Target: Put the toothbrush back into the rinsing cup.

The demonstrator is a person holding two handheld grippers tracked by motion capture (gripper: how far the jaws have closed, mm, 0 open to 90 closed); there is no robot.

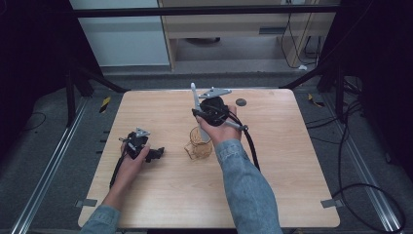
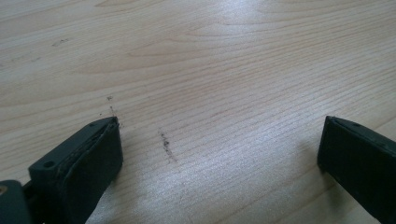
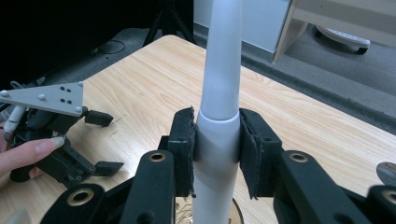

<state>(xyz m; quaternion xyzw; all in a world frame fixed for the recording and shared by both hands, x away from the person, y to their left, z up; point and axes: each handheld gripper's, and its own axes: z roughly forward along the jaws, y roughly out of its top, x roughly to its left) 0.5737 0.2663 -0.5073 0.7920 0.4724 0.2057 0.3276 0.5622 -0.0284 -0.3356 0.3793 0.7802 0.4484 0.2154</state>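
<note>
My right gripper [image 3: 217,149] is shut on a pale grey rod-like handle [image 3: 219,93], its pads pressed on both sides. In the high view that gripper [image 1: 199,115] holds the handle [image 1: 194,96] nearly upright over an amber glass cup [image 1: 199,144] at mid-table. The handle's lower end is hidden behind the jaws, down by the cup rim [image 3: 236,212]. My left gripper [image 1: 157,154] rests low on the wooden table [image 1: 272,185], left of the cup. Its jaws stand wide apart in the left gripper view [image 2: 219,154], with bare wood between them. The right gripper view has it [image 3: 105,142] at the left.
A small dark round disc [image 1: 241,102] lies near the table's far edge, right of my right hand, and it appears again [image 3: 387,172] at the picture's right border. Black cables [image 1: 251,146] trail from the right gripper across the table. Metal rails and cables run on the floor.
</note>
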